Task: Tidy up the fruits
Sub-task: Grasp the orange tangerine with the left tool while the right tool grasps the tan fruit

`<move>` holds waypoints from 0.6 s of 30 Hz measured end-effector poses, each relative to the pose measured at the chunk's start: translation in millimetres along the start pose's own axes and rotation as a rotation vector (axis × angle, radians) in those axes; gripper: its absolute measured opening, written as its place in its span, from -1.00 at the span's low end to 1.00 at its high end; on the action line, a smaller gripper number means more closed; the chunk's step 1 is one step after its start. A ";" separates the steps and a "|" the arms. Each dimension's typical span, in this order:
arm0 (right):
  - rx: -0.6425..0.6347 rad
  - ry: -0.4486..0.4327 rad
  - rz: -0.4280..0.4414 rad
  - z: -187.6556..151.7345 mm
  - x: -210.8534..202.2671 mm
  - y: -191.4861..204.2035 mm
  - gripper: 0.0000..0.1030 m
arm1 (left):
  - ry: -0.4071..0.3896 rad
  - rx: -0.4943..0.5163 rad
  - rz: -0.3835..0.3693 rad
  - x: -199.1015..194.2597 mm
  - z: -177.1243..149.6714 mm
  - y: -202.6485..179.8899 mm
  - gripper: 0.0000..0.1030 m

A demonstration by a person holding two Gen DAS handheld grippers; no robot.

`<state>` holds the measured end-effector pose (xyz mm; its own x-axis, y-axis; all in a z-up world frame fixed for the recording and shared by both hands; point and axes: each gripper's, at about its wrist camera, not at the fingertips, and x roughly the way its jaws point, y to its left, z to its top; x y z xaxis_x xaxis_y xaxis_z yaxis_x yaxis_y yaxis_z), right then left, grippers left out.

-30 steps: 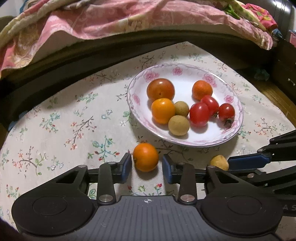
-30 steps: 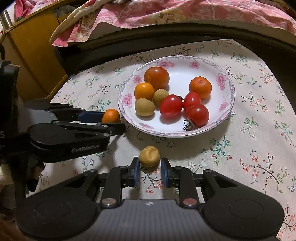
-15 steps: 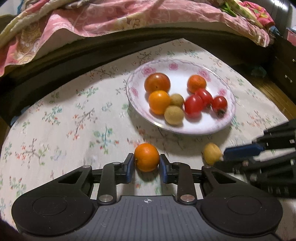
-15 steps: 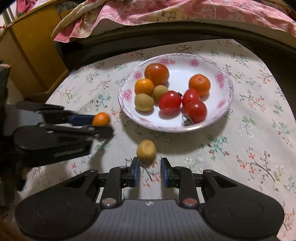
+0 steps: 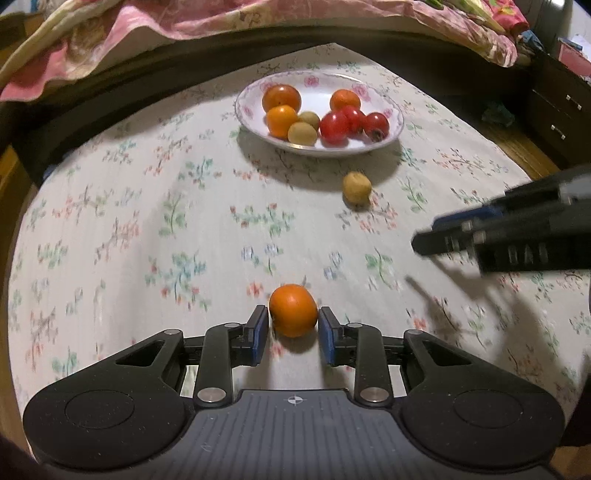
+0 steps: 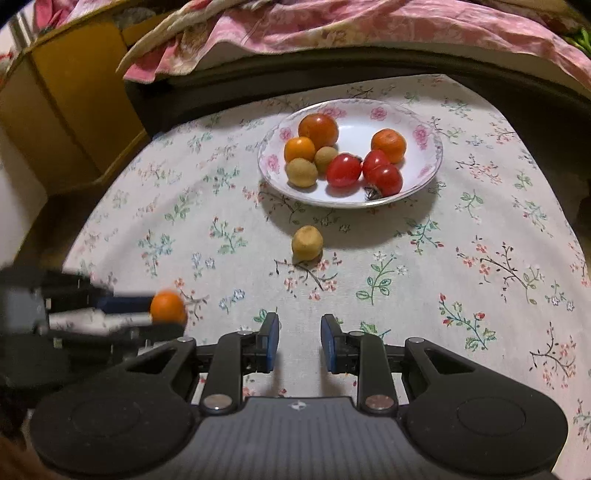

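Fingers of the left gripper (image 5: pixel 293 328) are pinching the orange fruit (image 5: pixel 293 309) at lower centre of the left view, seemingly lifted off the cloth. Doing this well likely means keeping the squeeze gentle and carrying it level to the plate (image 5: pixel 394 127). The right gripper (image 6: pixel 300 341) is hovering with its jaws spread and empty, lower centre of its own view; the tan fruit (image 6: pixel 307 243) is lying mid-frame, near the plate's front rim. The floral tablecloth (image 6: pixel 461 280) is filling the middle, and pink bedding (image 6: pixel 332 26) is lining the top.
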<state>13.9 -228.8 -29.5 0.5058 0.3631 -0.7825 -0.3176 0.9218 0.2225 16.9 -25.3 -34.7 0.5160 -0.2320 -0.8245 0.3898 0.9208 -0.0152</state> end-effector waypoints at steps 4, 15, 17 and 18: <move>0.032 -0.034 -0.028 10.7 3.7 -4.5 -0.39 | 0.004 0.006 0.004 -1.1 -7.7 1.9 -0.20; -0.016 -0.048 -0.052 38.4 45.2 4.3 -0.07 | -0.008 0.064 -0.001 -2.4 -11.7 -3.3 0.07; -0.025 -0.046 -0.059 41.1 51.4 5.5 -0.07 | -0.006 0.078 0.010 -3.7 -15.9 -2.9 0.13; -0.026 -0.046 -0.060 41.4 54.8 5.2 -0.07 | -0.005 0.075 0.008 -4.2 -17.8 -1.3 0.14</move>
<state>73.2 -198.4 -47.1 0.5608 0.3135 -0.7663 -0.3062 0.9385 0.1598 0.8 -20.0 -41.3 0.5230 -0.2260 -0.8218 0.4417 0.8965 0.0346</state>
